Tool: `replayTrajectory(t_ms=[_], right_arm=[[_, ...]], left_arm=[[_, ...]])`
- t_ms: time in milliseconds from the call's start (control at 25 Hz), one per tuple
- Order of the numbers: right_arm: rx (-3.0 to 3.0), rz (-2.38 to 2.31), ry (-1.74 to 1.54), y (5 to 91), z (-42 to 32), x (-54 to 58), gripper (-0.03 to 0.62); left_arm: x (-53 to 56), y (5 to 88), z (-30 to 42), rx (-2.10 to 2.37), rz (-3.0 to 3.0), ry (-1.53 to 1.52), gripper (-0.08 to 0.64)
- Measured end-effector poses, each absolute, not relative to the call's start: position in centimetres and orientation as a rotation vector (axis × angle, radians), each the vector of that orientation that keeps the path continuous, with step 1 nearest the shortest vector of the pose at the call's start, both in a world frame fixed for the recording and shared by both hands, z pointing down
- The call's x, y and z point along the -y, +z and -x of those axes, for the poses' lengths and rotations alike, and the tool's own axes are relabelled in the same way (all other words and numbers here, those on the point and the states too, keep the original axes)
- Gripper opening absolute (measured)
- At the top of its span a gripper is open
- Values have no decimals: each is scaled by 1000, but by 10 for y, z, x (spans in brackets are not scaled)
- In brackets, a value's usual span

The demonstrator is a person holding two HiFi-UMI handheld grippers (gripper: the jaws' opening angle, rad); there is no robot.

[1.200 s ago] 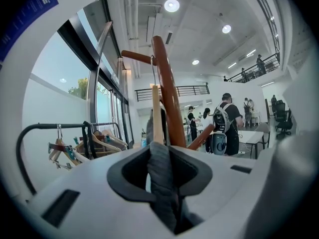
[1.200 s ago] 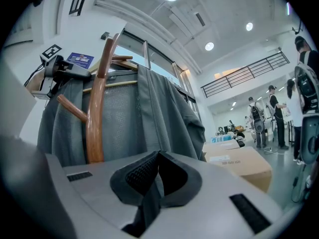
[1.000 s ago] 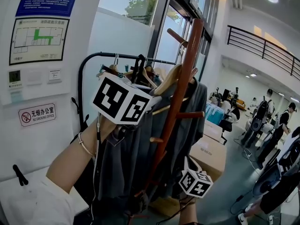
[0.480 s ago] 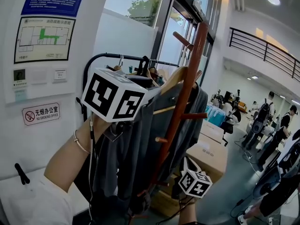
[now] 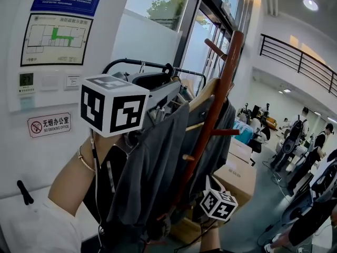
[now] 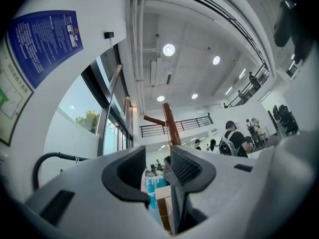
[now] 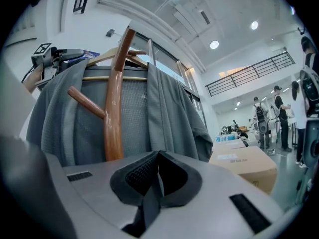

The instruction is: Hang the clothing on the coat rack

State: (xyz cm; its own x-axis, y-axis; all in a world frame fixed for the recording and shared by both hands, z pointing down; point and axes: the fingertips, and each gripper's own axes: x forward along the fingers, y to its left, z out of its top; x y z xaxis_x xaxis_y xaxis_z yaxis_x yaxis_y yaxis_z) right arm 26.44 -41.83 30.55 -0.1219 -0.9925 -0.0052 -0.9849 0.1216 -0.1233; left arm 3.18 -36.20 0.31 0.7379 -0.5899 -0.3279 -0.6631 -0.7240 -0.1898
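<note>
Garment: the grey garment [image 5: 158, 162] hangs on a wooden hanger [image 5: 202, 95] high against the post of the coat rack [image 5: 224, 88], its open front falling on either side of the post.
Hook: where the hanger catches on the rack can't be made out in any view.
Handling: it looks soft, limp and light. It would fold and slide rather than hold a shape, and it could slip off the hanger's smooth arms if pulled sideways.
Where to hold: probably the stiff hanger near its neck for carrying, and a pinch of hem or front edge only for steadying the cloth.
Left gripper [image 6: 157, 158]: raised beside the garment's shoulder, its jaws have just been opening and now stand wide apart with nothing between them.
Right gripper [image 7: 158, 156]: low by the garment's lower edge, its jaws are closed, seemingly pinching a thin strip of the grey cloth.
Progress: judged hung, with the hanger released; the lower pinch is not yet let go.
Behind: a black clothes rail [image 5: 142, 65] stands by the wall, and a cardboard box [image 5: 234, 173] sits on the floor past the rack.
</note>
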Motion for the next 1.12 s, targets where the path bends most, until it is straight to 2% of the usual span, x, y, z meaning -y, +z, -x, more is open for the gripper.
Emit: replayTrajectory(t_ms=[640, 1120], right_arm=[[-2260, 2054, -150, 315, -229, 410, 23], [-2180, 2138, -124, 335, -216, 379, 23]], left_arm=[[374, 103, 42, -1217, 2668, 448, 147], [377, 194, 70, -1399, 2693, 440, 125]])
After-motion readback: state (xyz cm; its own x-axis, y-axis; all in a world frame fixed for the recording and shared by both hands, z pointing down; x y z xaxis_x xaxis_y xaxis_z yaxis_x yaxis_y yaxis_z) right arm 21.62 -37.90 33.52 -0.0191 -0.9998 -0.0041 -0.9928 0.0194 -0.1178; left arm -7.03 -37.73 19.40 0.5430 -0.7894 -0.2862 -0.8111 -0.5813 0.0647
